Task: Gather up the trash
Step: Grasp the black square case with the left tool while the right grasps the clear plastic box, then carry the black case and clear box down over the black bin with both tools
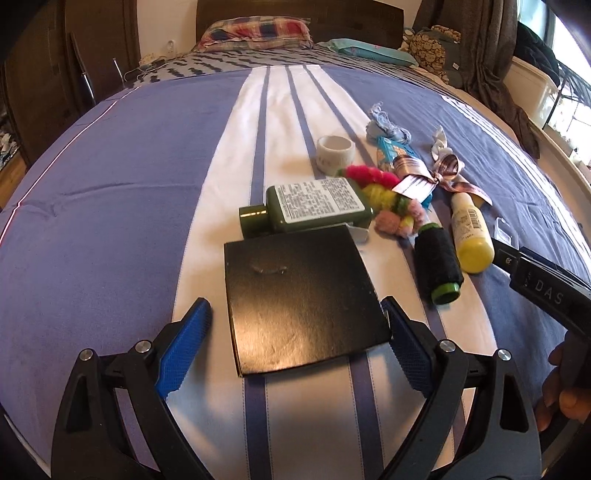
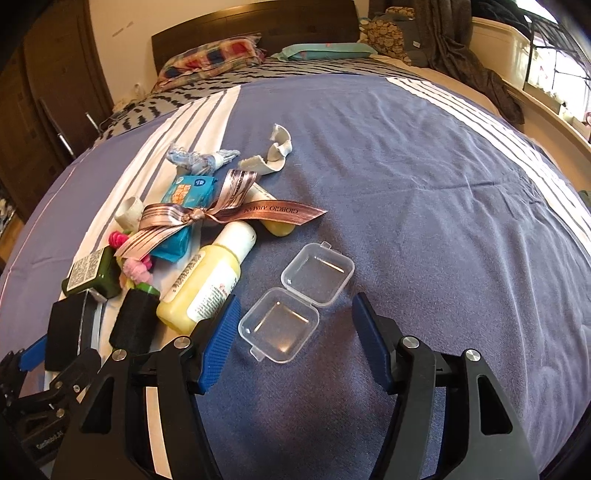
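A pile of small items lies on a blue and white striped bed cover. My left gripper is open, its blue fingers on either side of a flat black box. Beyond it lie a green bottle, a black thread spool, a yellow bottle, coloured pompoms and a ribbon. My right gripper is open, around an open clear plastic case. The yellow bottle, ribbon, blue packet and torn white scrap lie to its left and beyond.
A white tape roll and pale blue threads lie behind the pile. Pillows and the dark headboard are at the far end. A wardrobe stands left, clothes and a window to the right.
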